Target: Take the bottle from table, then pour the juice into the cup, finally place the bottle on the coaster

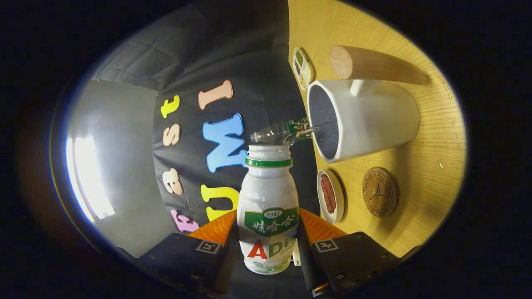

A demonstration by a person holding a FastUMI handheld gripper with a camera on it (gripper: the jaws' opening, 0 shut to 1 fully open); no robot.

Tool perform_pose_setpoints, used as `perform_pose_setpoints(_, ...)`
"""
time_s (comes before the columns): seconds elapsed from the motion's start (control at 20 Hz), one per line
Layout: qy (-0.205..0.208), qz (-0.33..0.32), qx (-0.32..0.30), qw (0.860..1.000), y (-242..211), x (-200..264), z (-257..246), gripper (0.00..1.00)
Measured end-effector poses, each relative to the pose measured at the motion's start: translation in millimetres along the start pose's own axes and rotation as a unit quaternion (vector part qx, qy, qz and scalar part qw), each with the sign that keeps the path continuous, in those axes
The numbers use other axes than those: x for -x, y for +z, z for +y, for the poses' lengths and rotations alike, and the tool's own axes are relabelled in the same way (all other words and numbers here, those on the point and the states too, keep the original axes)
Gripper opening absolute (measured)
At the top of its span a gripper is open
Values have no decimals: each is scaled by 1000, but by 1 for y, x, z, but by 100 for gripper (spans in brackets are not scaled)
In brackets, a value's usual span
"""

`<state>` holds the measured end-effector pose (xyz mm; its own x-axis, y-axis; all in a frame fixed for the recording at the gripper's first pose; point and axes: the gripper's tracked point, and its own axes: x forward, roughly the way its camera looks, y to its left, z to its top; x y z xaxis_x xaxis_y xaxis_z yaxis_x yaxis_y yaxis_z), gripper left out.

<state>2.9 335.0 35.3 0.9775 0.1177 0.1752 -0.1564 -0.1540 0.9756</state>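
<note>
**Bottle held tipped at cup rim; coaster bare**

Gripper (268, 249): closed on the bottle (268, 207), one finger pressing each side of the lower body. Grip sits at the level of the label band. No gap seen between fingers and bottle wall.

Bottle: white plastic, green ring below the neck, green and red label facing the camera. Cap off, mouth open. Held between the fingers, neck pointing ahead along them. Whole view rolled sideways, so the table (436, 137) stands as a vertical wooden plane beside the bottle; bottle therefore lying roughly level with respect to the tabletop. Mouth just short of the cup (361, 118) rim, near but apart from it.

Cup: white mug, dark inside, handle on the far side. Standing on the table, opening facing toward the bottle mouth. Liquid level inside not discernible. No stream clearly visible between mouth and cup.

Coaster (380, 192): round, brown, embossed pattern on top. Flat on the table, near the cup base, apart from it. Nothing on it.

Other items noted:
- Small clear bottle (280, 131) with green label, beyond the held bottle's mouth, end reaching the cup rim. Contact cannot be confirmed.
- Small white dish (330, 195) holding reddish strips, on the table between coaster and table edge.
- Wooden cylinder (374, 64) on the table past the cup.
- Small divided dish (302, 68) with green and dark contents, near the table edge beyond the cup.
</note>
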Motion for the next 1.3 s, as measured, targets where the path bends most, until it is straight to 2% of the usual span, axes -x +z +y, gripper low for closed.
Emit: perform_pose_setpoints(1.3,11,-5,-40,999,2,-2,-2,66)
